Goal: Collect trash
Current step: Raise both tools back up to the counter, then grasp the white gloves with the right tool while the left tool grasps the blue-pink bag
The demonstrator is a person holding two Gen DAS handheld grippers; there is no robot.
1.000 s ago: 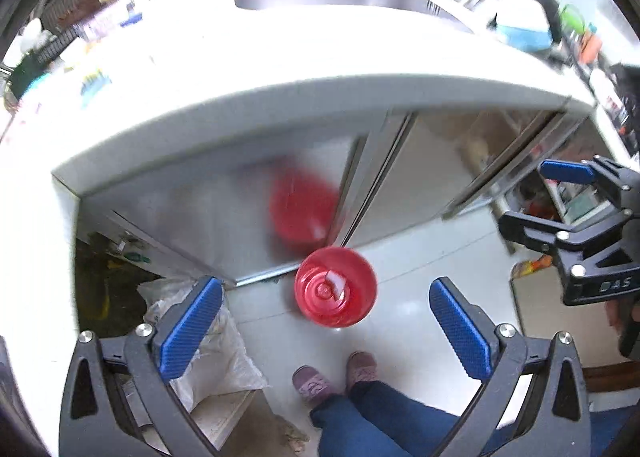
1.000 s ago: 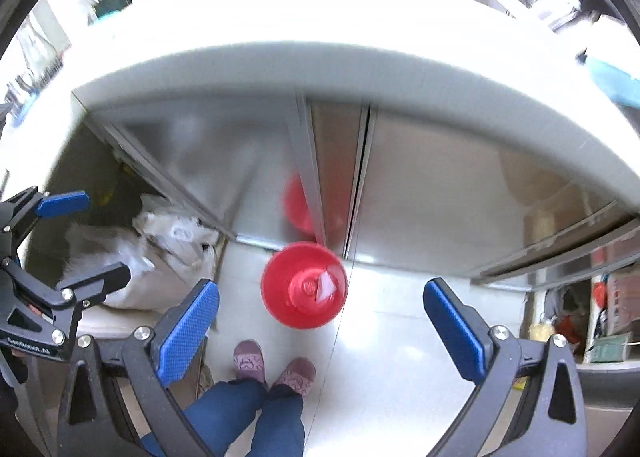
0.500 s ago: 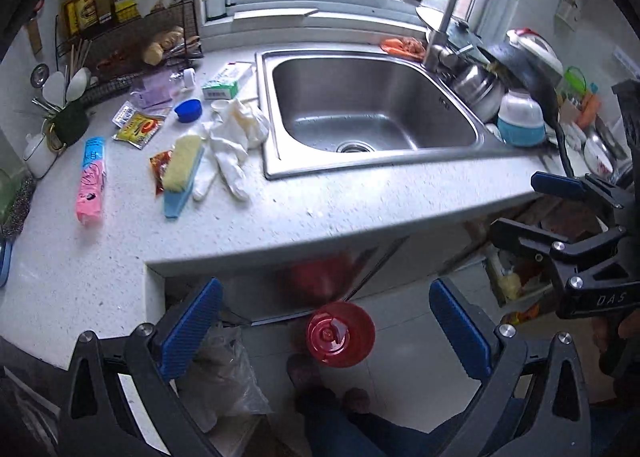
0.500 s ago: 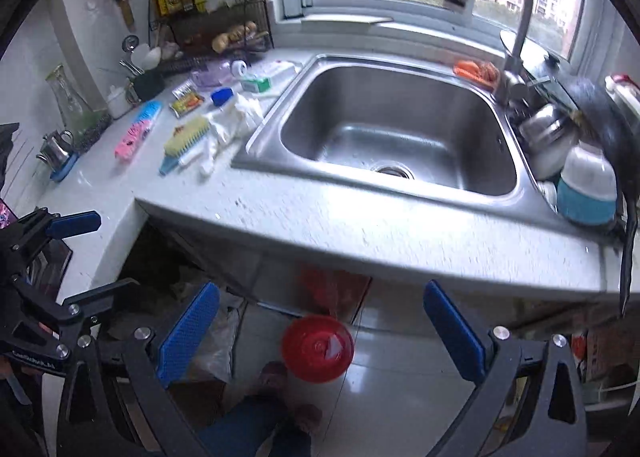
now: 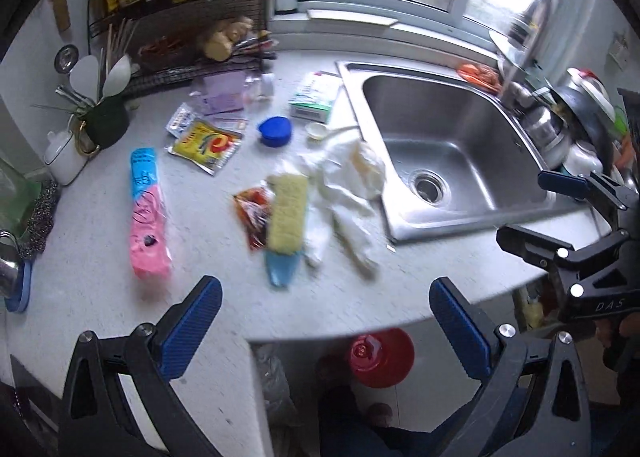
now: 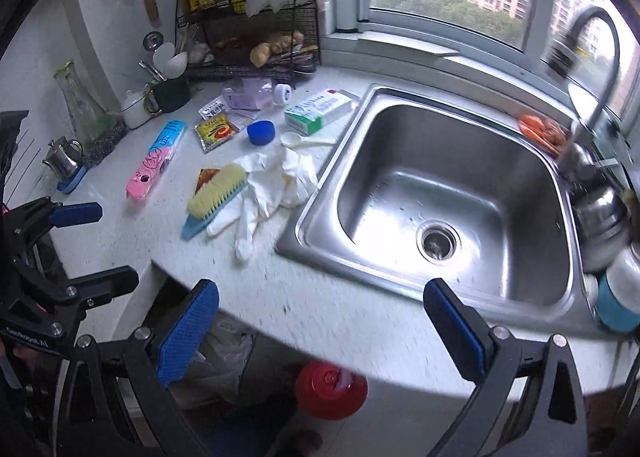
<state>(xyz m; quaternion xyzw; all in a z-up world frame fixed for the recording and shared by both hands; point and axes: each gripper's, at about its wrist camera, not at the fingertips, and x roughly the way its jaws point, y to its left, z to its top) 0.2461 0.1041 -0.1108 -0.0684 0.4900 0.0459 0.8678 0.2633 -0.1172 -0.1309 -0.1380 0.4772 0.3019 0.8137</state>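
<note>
Litter lies on the white counter [image 5: 200, 241] left of the sink: a red wrapper [image 5: 250, 213], a yellow sachet [image 5: 206, 145], a pink and blue pack [image 5: 146, 213], a blue cap [image 5: 275, 131], a green and white box [image 5: 314, 99] and crumpled white gloves [image 5: 344, 185]. The same items show in the right wrist view, with the gloves [image 6: 276, 181] beside a yellow brush [image 6: 216, 193]. My left gripper [image 5: 326, 321] is open and empty above the counter's front edge. My right gripper [image 6: 320, 333] is open and empty, also at the front edge. A red bin [image 5: 380, 357] stands on the floor below.
A steel sink [image 6: 436, 193] fills the right of the counter, with a tap [image 6: 592, 57] and stacked dishes [image 6: 608, 233] beside it. A wire rack [image 6: 248, 37] with bottles stands at the back. A white bag [image 5: 276, 389] sits under the counter.
Both views have swung up from the floor and cabinet fronts to the counter top. The red bin has dropped to the bottom of both views. Both grippers stay open.
</note>
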